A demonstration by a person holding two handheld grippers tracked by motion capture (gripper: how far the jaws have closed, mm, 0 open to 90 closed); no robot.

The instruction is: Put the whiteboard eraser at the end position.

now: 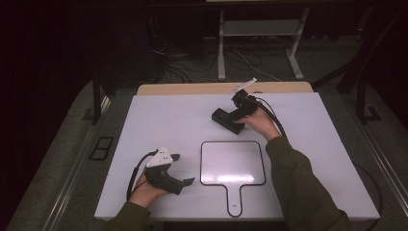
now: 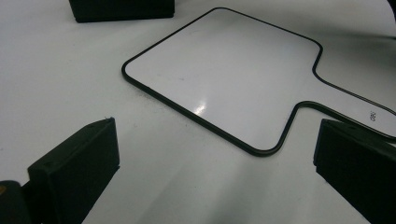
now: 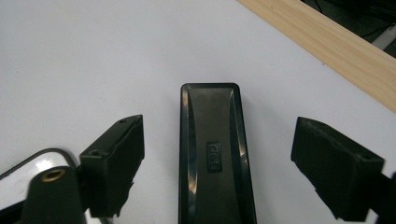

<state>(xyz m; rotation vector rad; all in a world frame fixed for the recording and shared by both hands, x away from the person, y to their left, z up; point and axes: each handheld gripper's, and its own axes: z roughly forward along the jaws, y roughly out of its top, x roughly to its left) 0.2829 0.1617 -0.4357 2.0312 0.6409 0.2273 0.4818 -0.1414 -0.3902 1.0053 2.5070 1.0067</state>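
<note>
A black whiteboard eraser [image 1: 226, 120] lies flat on the white table, toward the back. My right gripper [image 1: 236, 113] hovers just over its right end. In the right gripper view the eraser [image 3: 212, 154] runs lengthwise between the two jaws of the right gripper [image 3: 219, 133], which stand open with a clear gap on each side. A small white handheld board with a black rim and a handle [image 1: 233, 163] lies at the front middle. My left gripper [image 1: 183, 168] rests to its left, open and empty. In the left gripper view the left gripper [image 2: 217, 133] faces the board [image 2: 224, 70].
The white table top [image 1: 163, 120] has a wooden strip [image 1: 192, 88] along its far edge, also seen as a wooden strip [image 3: 327, 42] in the right gripper view. Behind the table are metal stand legs [image 1: 221, 48] and loose cables on a dark floor.
</note>
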